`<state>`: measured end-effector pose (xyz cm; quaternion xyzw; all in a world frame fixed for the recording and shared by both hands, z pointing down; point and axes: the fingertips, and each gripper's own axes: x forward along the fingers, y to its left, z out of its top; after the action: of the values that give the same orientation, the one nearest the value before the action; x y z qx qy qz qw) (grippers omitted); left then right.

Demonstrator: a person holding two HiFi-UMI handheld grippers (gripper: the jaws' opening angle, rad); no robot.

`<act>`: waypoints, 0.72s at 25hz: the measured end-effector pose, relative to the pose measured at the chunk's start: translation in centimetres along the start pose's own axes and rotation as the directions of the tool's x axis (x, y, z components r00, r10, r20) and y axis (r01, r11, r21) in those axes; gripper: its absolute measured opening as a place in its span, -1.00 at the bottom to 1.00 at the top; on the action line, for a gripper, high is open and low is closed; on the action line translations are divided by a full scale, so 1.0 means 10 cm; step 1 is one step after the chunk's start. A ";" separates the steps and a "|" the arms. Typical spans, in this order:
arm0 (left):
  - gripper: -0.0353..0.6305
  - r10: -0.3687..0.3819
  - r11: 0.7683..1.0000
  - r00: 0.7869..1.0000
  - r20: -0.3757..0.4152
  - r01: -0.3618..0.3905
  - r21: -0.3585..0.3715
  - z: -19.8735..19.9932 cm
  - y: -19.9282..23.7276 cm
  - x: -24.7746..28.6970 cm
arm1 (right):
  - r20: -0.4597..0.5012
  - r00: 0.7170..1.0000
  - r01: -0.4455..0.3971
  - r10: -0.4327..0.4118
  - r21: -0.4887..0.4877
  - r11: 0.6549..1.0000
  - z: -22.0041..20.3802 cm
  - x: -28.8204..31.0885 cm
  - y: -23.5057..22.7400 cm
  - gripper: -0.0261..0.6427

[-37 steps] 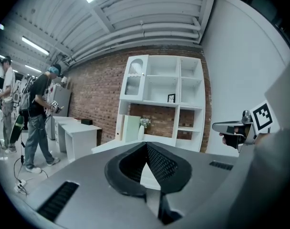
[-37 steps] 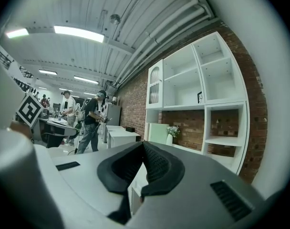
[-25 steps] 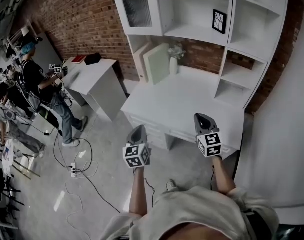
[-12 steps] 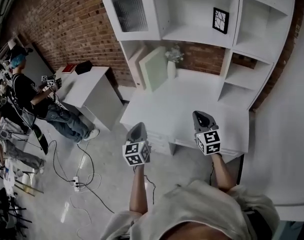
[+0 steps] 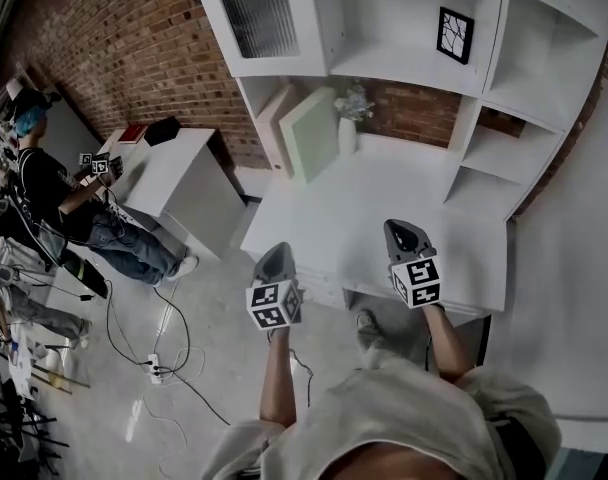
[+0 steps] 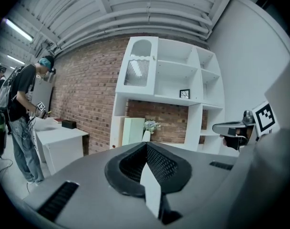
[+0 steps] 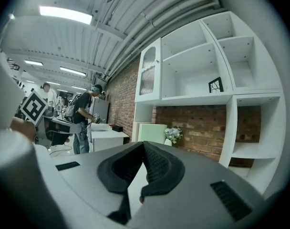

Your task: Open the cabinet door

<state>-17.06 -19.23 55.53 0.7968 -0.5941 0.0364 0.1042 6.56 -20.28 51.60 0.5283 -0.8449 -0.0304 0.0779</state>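
The white cabinet door [image 5: 259,13] with ribbed glass is closed at the upper left of the white shelf unit; it also shows in the left gripper view [image 6: 136,73] and the right gripper view [image 7: 149,78]. My left gripper [image 5: 276,255] hovers over the floor just before the desk's [image 5: 384,218] front edge, jaws together and empty [image 6: 146,144]. My right gripper [image 5: 404,233] is held over the desk's front part, jaws shut on nothing [image 7: 143,143]. Both point roughly level toward the shelf unit, well below and short of the door.
A pale green panel [image 5: 312,133] and a vase of flowers [image 5: 349,118] stand at the back of the desk. A framed picture [image 5: 454,33] sits on a shelf. A white side table [image 5: 179,168], a standing person [image 5: 44,183] and floor cables [image 5: 164,338] are at the left.
Both grippers have moved forward toward the desk together; the shelf unit looks nearer and the right gripper now reaches over the desk edge. Jaws stay as they were.
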 end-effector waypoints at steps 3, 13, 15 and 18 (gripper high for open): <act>-0.82 0.009 1.000 1.000 0.010 -0.009 0.005 0.09 0.11 0.17 | 0.006 1.000 -0.016 0.016 -0.001 1.000 0.05 0.25 -0.04 -0.88; -0.82 0.074 0.997 0.997 0.027 -0.074 0.016 0.45 0.44 0.80 | 0.031 0.996 -0.083 0.083 0.000 0.997 0.23 1.17 -0.33 -0.88; -0.82 0.095 0.995 0.995 0.025 -0.095 0.015 0.50 0.50 0.92 | 0.036 0.995 -0.098 0.098 -0.001 0.995 0.25 1.36 -0.39 -0.89; -0.82 0.119 0.993 0.992 0.034 -0.120 0.011 0.57 0.59 1.11 | 0.041 0.992 -0.122 0.122 -0.003 0.992 0.29 1.60 -0.47 -0.88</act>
<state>-19.85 -32.46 52.76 0.7610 -0.6421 0.0332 0.0865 3.38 -36.82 49.73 0.4747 -0.8771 -0.0367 0.0626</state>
